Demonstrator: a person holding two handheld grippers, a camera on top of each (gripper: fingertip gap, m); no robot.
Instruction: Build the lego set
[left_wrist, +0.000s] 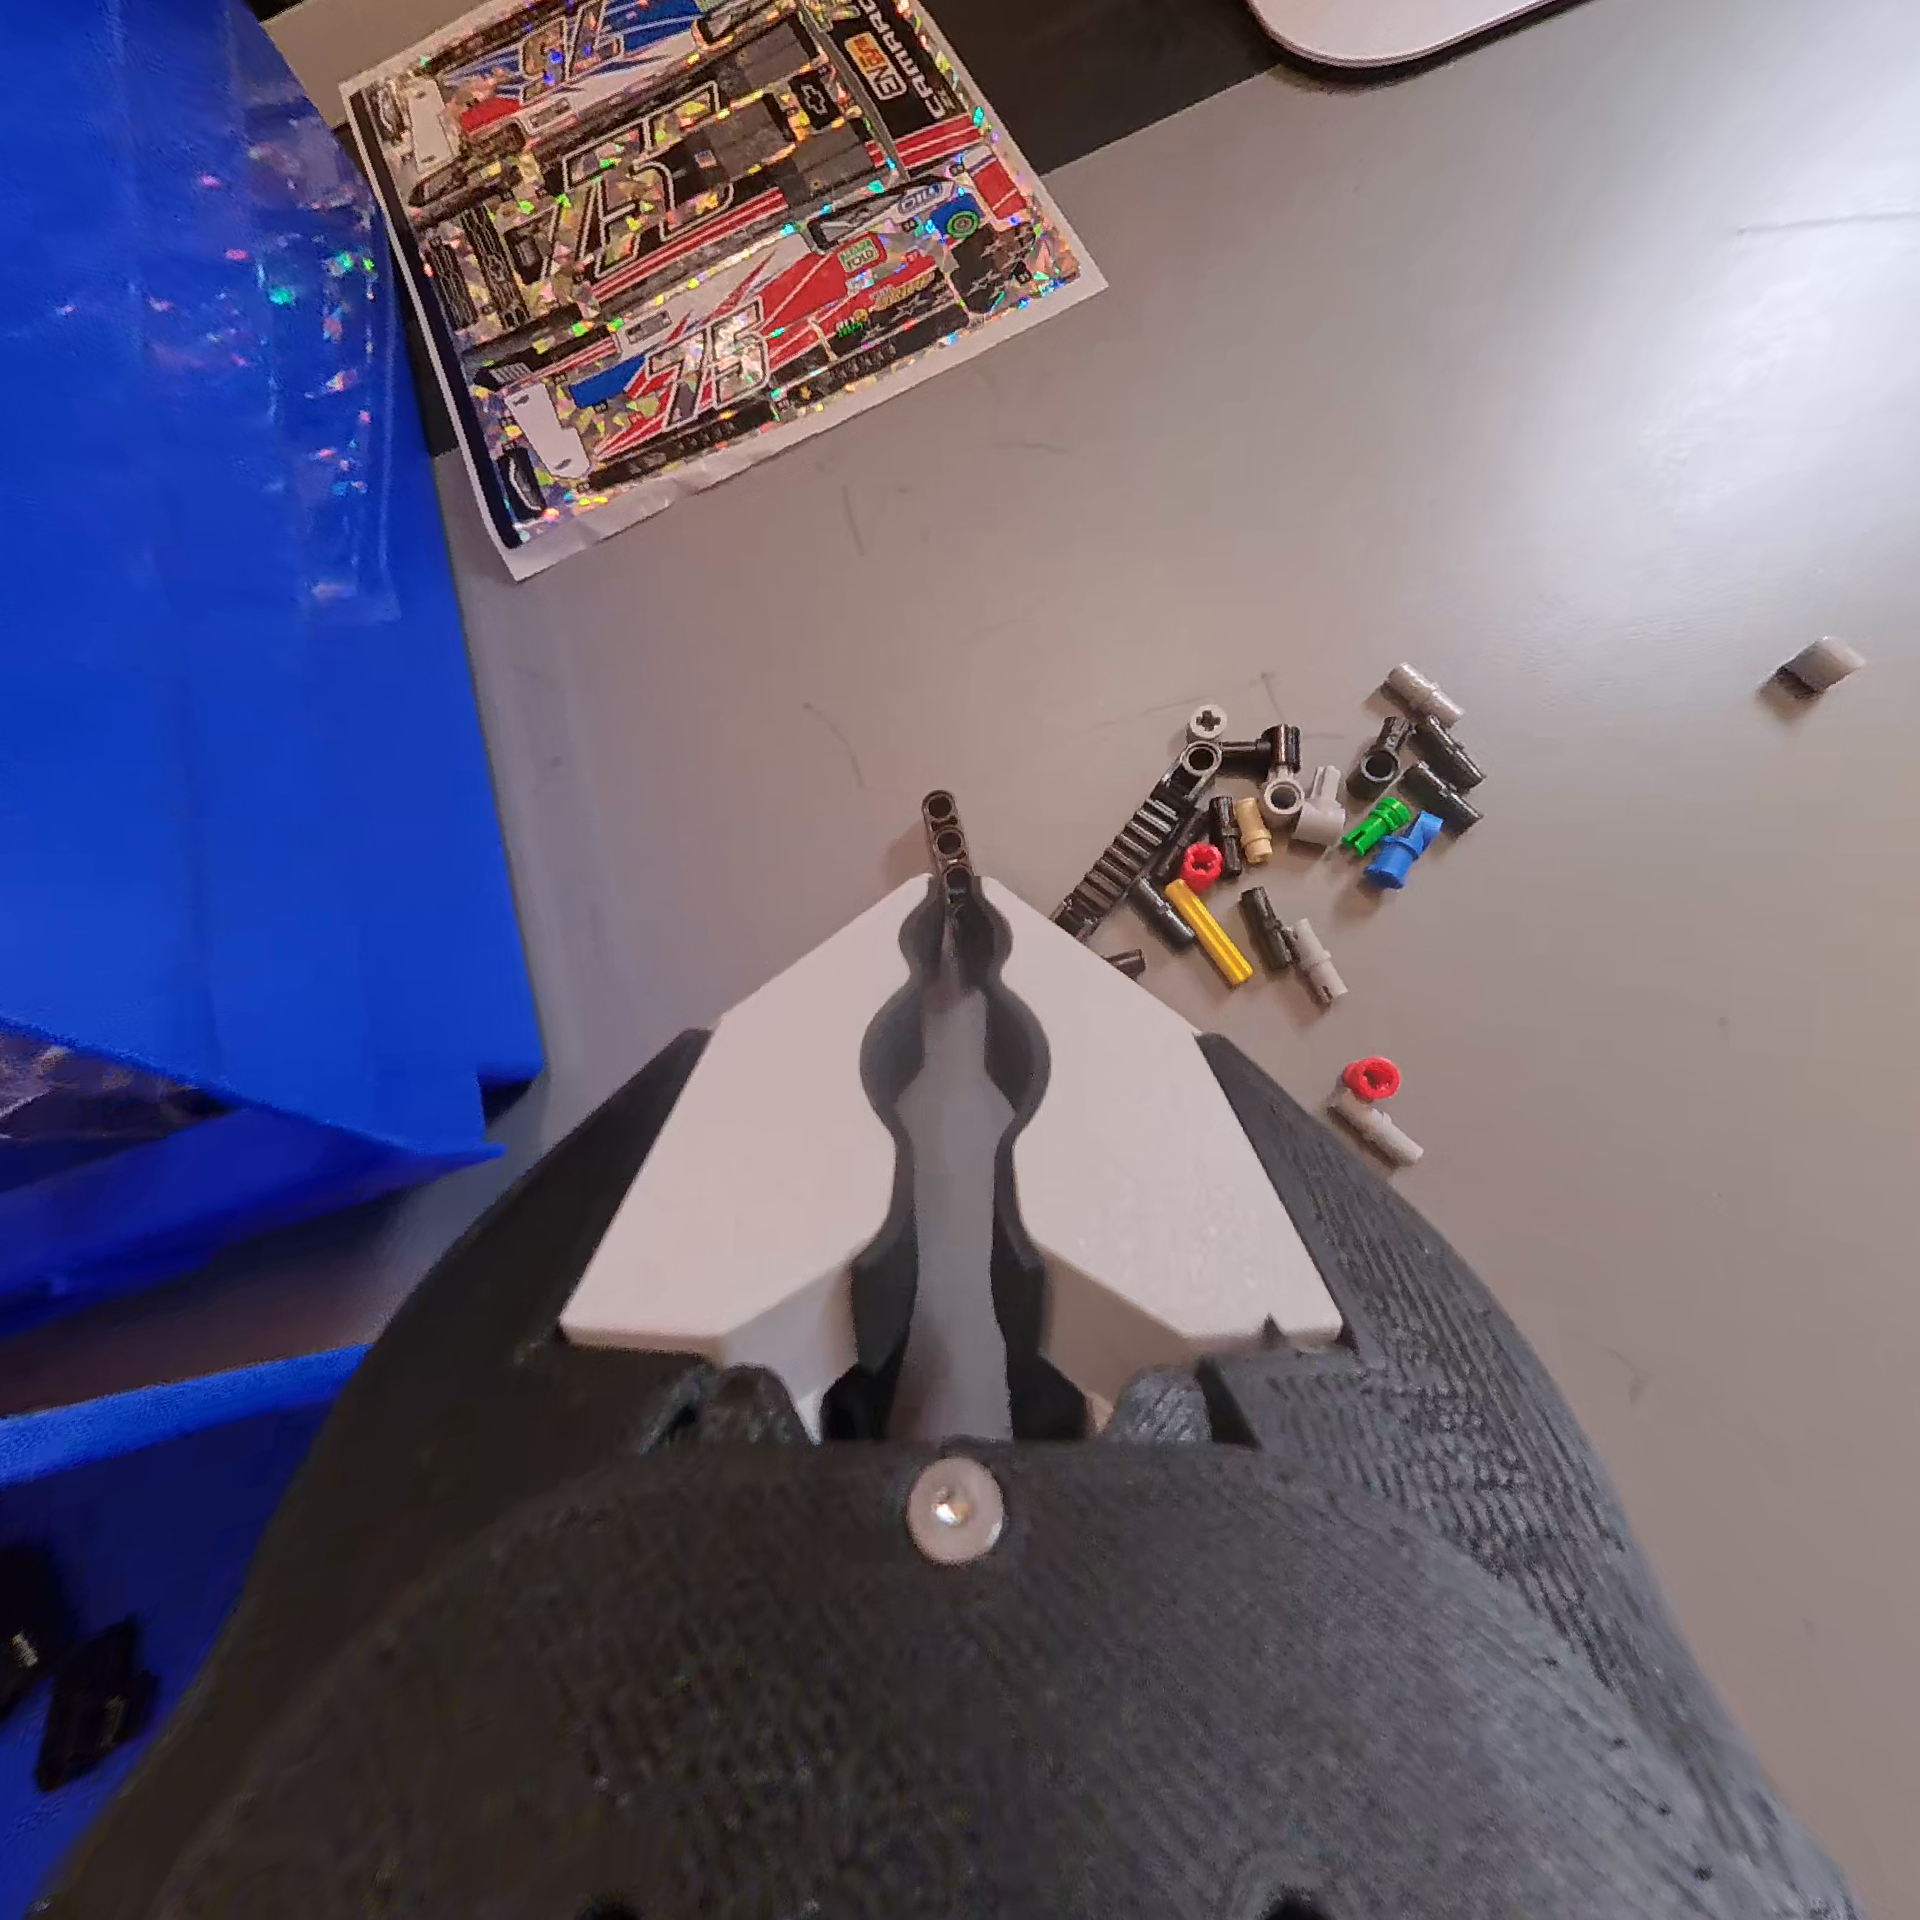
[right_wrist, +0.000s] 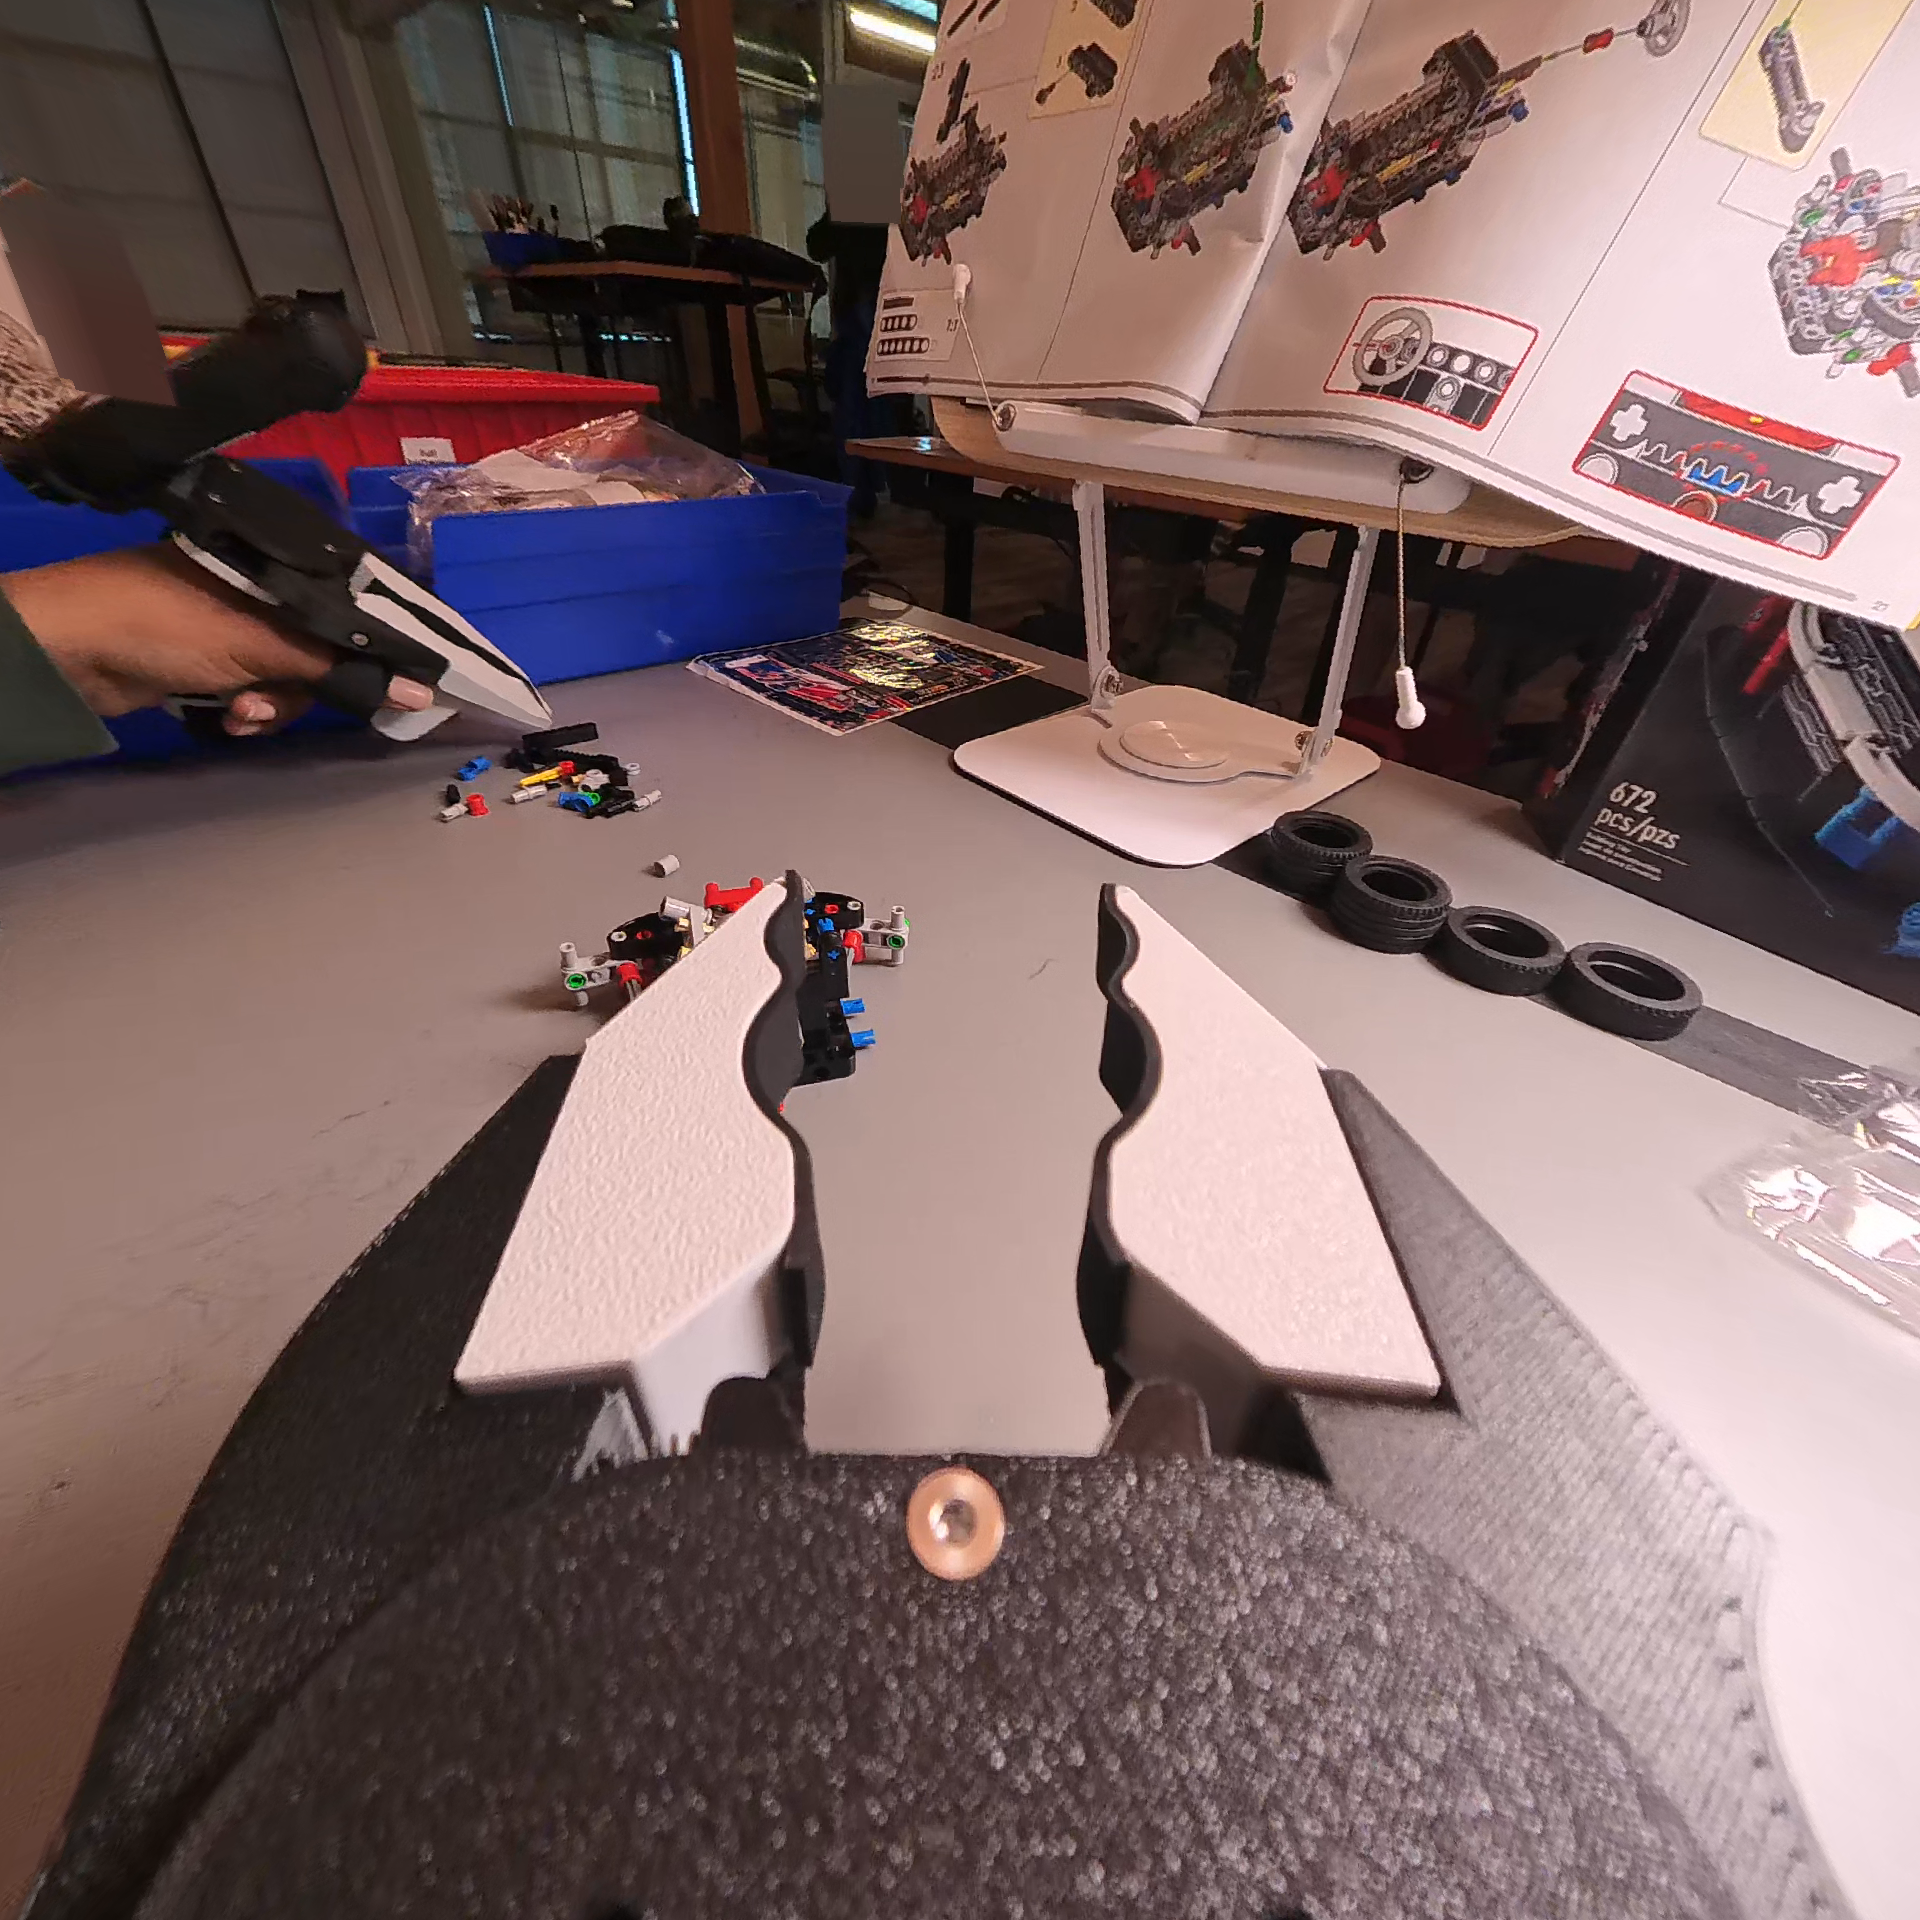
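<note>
My left gripper (left_wrist: 954, 896) is shut on a black lego beam with holes (left_wrist: 943, 840), whose end sticks out past the fingertips above the grey table. A pile of small loose lego pieces (left_wrist: 1278, 842) lies just right of it. The left gripper also shows in the right wrist view (right_wrist: 520, 709), held in a hand over that pile (right_wrist: 551, 781). My right gripper (right_wrist: 951, 894) is open and empty, low over the table. A partly built lego assembly (right_wrist: 821, 966) lies just ahead of its left finger (right_wrist: 675, 1122).
A shiny sticker sheet (left_wrist: 717, 260) lies at the back by a blue bin (left_wrist: 187, 623). An instruction booklet (right_wrist: 1455, 229) rests on a white stand (right_wrist: 1164, 769). Several black tyres (right_wrist: 1475, 925) and the set's box (right_wrist: 1745, 748) sit to the right. A plastic bag (right_wrist: 1829, 1205) lies at far right. My right fingertips sit around 40 centimeters from my left ones.
</note>
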